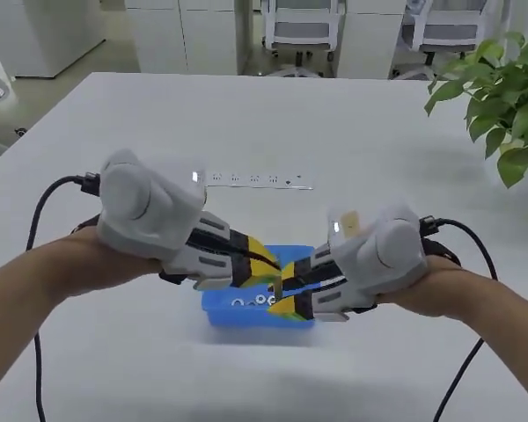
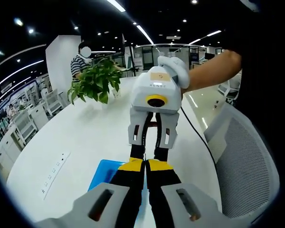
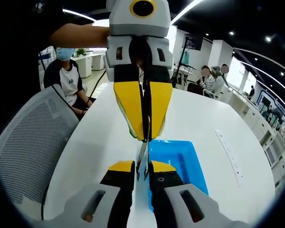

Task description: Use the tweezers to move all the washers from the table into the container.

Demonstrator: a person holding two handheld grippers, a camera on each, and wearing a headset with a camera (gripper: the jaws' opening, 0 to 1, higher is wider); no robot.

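Note:
A blue container (image 1: 218, 309) sits on the white table with several washers (image 1: 253, 301) in it. My two grippers meet tip to tip just above it. The left gripper (image 1: 268, 264) comes in from the left, and its yellow jaws are shut on the thin metal tweezers (image 3: 142, 159). In the right gripper view the left gripper (image 3: 145, 135) points down at me, with the tweezers running from its jaws into my right gripper (image 3: 141, 167). The right gripper (image 1: 287, 294) has its jaws drawn in close on the tweezers' lower end. The container (image 3: 180, 161) lies just right of the jaws.
A white power strip (image 1: 255, 180) lies on the table behind the grippers. A potted plant (image 1: 502, 97) stands at the far right edge. Office chairs (image 1: 304, 26) stand beyond the table's far end. A grey mesh chair (image 3: 33, 137) is at the near side, and people sit further off.

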